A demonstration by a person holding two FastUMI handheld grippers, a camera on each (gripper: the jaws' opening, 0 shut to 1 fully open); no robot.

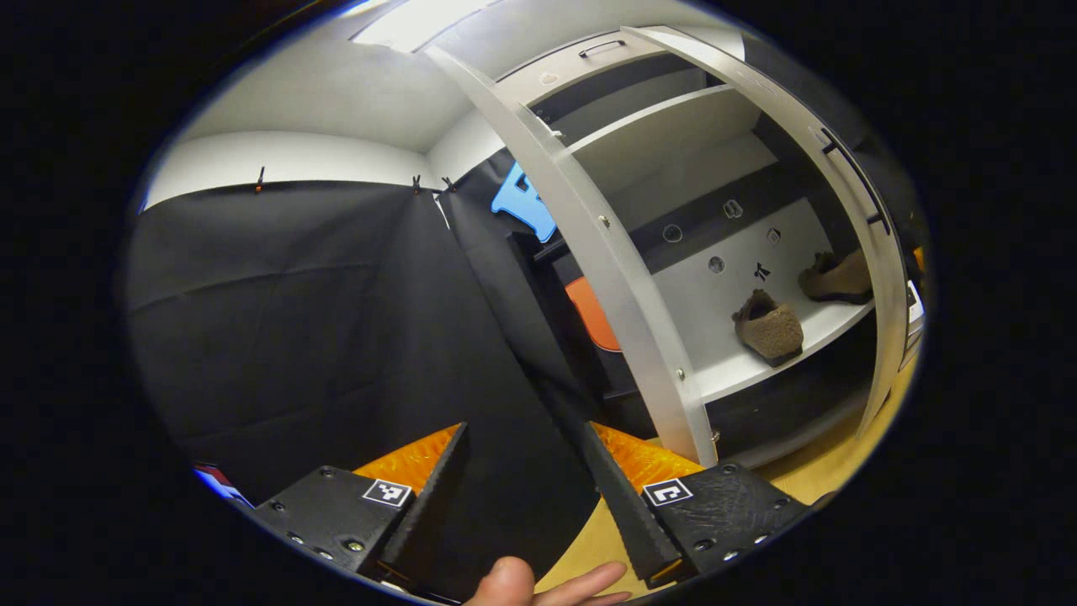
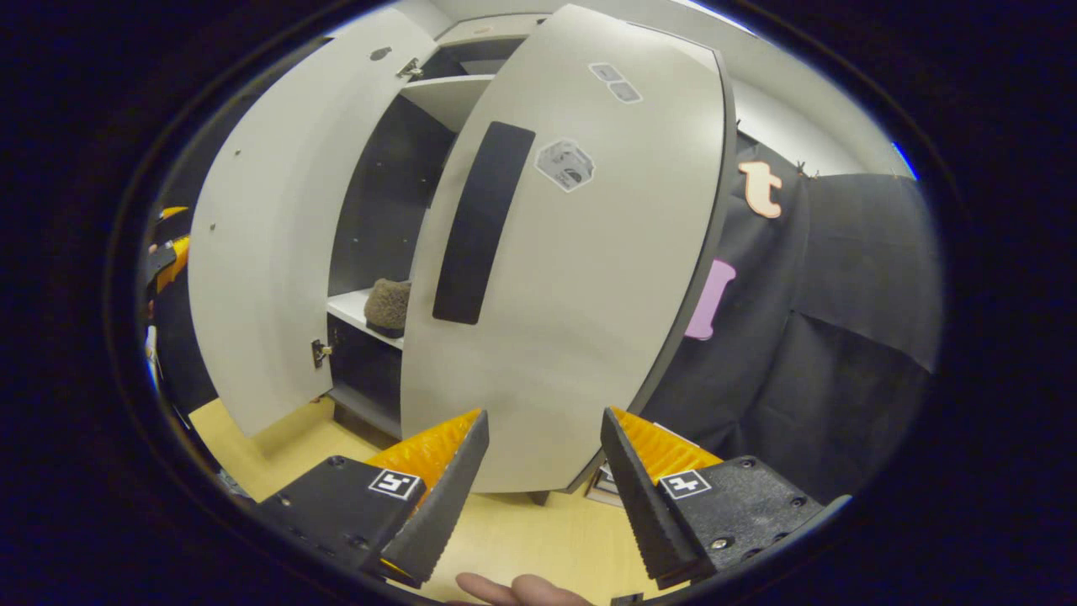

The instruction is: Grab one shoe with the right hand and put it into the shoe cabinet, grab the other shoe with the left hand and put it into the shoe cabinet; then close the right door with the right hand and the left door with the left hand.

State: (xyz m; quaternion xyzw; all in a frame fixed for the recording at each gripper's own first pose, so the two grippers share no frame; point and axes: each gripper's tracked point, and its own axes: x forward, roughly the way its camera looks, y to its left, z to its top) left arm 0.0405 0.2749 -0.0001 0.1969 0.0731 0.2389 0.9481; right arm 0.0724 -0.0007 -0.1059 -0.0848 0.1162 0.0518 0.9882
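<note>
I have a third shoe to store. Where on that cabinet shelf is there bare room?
Bare shelf lies left of the near shoe, toward the left door. The strip between it and the far shoe is tighter.

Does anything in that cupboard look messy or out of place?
Slightly. The two shoes, one and the other, sit apart on the white shelf and point different ways, not as a neat pair. Both doors, left and right, are not shut. Nothing looks spilled or broken.
</note>
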